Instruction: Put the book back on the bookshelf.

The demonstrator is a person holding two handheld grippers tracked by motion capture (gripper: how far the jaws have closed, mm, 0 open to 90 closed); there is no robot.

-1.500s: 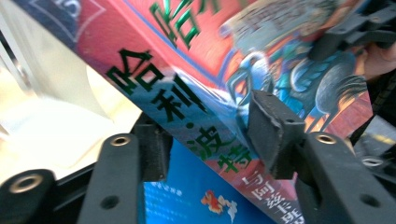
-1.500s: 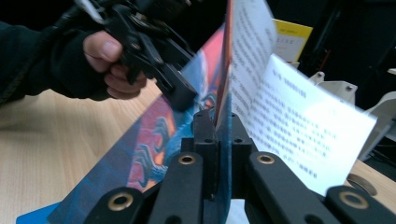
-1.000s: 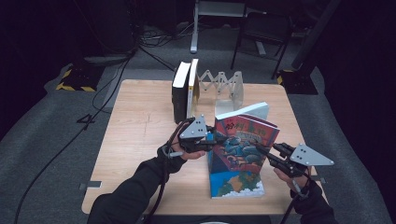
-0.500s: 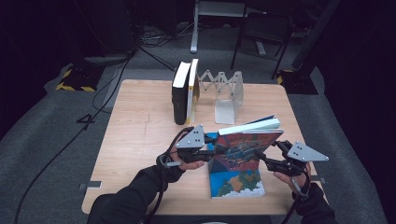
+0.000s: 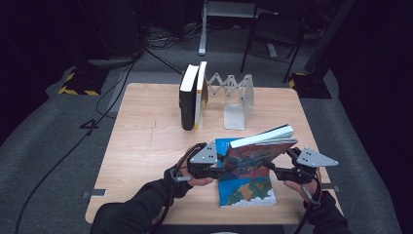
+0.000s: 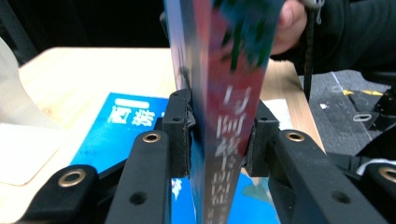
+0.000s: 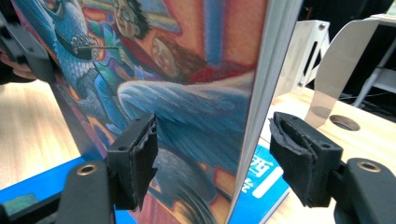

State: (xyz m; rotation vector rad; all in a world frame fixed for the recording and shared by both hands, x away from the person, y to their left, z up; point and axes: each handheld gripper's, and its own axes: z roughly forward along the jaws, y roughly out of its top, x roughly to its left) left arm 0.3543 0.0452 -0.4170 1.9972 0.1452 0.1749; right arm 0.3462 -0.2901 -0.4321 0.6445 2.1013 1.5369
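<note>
- Illustrated book [image 5: 258,153] tilted above blue book [image 5: 243,192], near table's [image 5: 146,146] front edge.
- Left gripper [image 6: 219,140] clamped on spine; right gripper [image 7: 212,158] jaws just opened, pads off.
- Likely stiff, glossy, slippery cover; grip near spine.

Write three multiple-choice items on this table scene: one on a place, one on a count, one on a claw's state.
1. The blue book lies:
A. under the lifted book
B. in the rack
C. on the floor

2. Books standing by the rack:
A. one
B. two
C. four

3. The left claw is:
A. open, apart from everything
B. shut on the lifted book
C. gripping the rack

Answers: 1 A, it lies flat on the table beneath; 2 B, a dark book and a pale book stand together; 3 B, both pads press the spine.
</note>
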